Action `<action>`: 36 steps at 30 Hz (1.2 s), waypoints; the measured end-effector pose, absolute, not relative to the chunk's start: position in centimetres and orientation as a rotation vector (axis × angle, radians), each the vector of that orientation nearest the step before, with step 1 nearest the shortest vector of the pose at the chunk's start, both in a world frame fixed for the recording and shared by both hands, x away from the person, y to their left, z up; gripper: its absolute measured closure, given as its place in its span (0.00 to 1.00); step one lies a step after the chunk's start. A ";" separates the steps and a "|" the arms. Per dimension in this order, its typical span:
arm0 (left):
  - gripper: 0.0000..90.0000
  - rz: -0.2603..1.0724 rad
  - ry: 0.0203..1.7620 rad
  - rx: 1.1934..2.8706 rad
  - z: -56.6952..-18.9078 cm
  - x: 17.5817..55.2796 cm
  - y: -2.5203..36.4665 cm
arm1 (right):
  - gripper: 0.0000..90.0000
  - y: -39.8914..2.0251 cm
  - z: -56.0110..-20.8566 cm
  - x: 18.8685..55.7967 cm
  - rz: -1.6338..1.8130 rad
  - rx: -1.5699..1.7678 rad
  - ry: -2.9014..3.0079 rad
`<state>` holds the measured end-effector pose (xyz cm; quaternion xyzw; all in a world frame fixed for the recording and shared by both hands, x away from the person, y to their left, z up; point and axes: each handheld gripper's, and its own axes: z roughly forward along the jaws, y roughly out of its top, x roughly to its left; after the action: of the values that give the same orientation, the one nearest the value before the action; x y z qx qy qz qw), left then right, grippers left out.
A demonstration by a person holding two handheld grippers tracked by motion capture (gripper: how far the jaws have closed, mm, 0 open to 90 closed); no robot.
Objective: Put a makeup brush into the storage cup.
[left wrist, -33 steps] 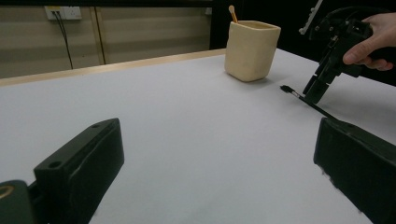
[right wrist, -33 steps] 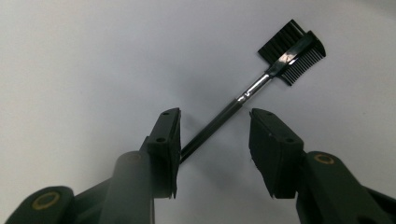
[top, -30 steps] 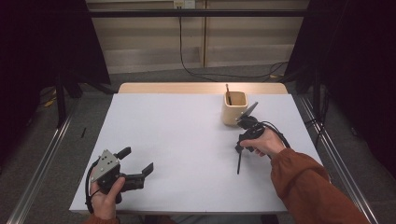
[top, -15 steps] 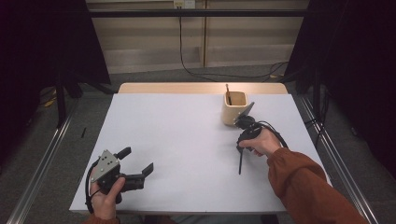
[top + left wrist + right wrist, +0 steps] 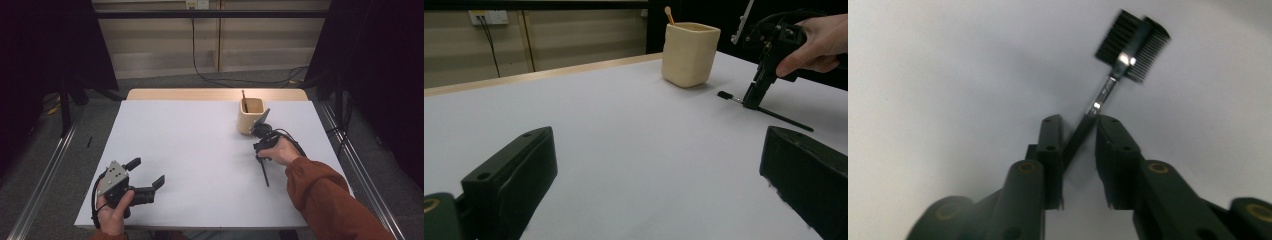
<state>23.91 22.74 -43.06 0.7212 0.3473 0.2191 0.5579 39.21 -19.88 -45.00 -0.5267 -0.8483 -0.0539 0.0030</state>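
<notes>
Black brush (image 5: 1128, 45) handle lies between right gripper's (image 5: 1080, 131) jaws.

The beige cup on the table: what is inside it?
One thin wooden stick stands up out of the beige cup, its rounded tip above the rim. The cup's wall hides the stick's lower part and anything else inside.

Between your left gripper (image 5: 150, 172) and right gripper (image 5: 260, 150) the table (image 5: 200, 150) lay bare; only the cup (image 5: 249, 114) stood just beyond the right one.
</notes>
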 end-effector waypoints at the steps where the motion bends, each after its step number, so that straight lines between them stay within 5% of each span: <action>1: 0.02 0.516 0.822 1.700 -43.1 23.9 22.7 | 0.89 -20.0 -45.0 39.3 -0.174 -1.653 -2.653; 7: 0.02 0.514 0.825 1.696 -43.1 23.9 22.7 | 0.96 -20.3 -45.1 39.4 -0.179 -1.640 -2.667; 36: 0.02 0.506 0.825 1.702 -43.1 24.0 22.8 | 0.96 -21.8 -43.9 38.3 -0.436 -1.563 -2.655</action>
<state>23.97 22.76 -43.08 0.7215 0.3499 0.2146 0.5577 38.30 -21.79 -43.90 -0.5022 -0.8532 -0.1400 0.0152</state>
